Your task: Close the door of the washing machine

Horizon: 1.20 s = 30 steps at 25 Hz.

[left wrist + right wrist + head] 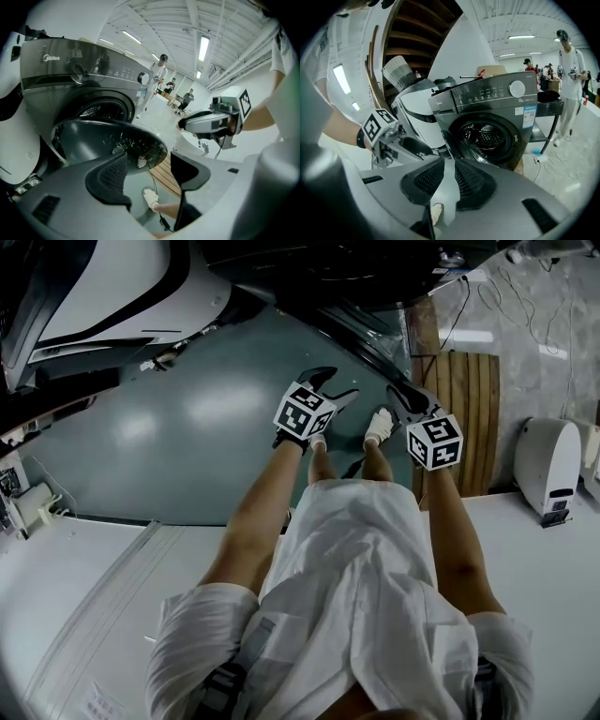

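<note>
The dark grey washing machine (pixel 497 101) stands with its round door (pixel 108 143) swung wide open, leaving the drum (pixel 485 136) exposed. In the right gripper view the door (pixel 446 140) is seen edge-on at the left of the opening. My left gripper (pixel 150 168) is open with nothing between its jaws, close beside the door's glass. My right gripper (pixel 449 176) is open by a narrow gap, holds nothing, and points at the machine's front from a little way off. In the head view both grippers, left (pixel 336 385) and right (pixel 405 399), hover below the dark machine.
A wooden pallet (pixel 469 418) lies on the floor to the right, with a white appliance (pixel 548 465) beyond it. White bulky machines (pixel 417 112) stand left of the washer. Some people (pixel 569 70) stand in the hall behind. A cable (pixel 154 187) runs across the floor.
</note>
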### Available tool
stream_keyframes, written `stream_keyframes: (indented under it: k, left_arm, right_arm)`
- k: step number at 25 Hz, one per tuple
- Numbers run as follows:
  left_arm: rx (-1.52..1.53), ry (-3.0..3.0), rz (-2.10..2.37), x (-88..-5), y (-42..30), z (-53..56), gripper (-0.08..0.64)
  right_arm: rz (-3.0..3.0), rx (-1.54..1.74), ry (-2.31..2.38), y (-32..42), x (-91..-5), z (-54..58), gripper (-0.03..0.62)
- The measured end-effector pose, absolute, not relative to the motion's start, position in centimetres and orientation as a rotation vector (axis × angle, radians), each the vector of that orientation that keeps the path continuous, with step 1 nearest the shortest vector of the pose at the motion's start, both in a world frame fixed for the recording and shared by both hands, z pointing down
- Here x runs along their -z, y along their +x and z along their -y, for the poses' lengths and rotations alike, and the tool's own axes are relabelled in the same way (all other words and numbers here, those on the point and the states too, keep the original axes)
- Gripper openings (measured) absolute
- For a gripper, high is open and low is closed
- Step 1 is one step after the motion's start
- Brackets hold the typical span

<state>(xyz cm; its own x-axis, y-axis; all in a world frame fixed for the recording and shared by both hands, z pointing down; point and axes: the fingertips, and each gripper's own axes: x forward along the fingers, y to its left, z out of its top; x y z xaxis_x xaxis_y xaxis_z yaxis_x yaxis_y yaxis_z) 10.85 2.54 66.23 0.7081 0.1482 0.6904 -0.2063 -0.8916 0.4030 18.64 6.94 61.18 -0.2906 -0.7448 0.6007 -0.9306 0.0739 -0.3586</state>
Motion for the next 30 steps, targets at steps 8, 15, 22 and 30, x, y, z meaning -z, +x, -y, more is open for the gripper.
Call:
stream_keyframes:
  k: [8,15,22,30]
  left_arm:
    - [-0.947,2.466,0.179,-64.3,10.0,1.5,0.281]
    - [-0.906,2.484,0.218,-63.6,9.8,4.3,0.281]
    - [-0.879,2.477,0.249,-63.5,9.7,6.2,0.281]
    - [-0.847,2.486,0.282,-63.1,9.4,8.0,0.281]
  right_arm:
    - [1.896,-1.186,1.646,20.3,-66.6,-4.5,0.087]
    - [1.752,-1.243,1.666,21.2,-68.6,-3.5,0.041]
    - [1.648,-1.126,1.742,24.1,-68.6,-1.7,0.043]
    - [1.591,-1.020,1.881,28.4,-68.5,3.1,0.138]
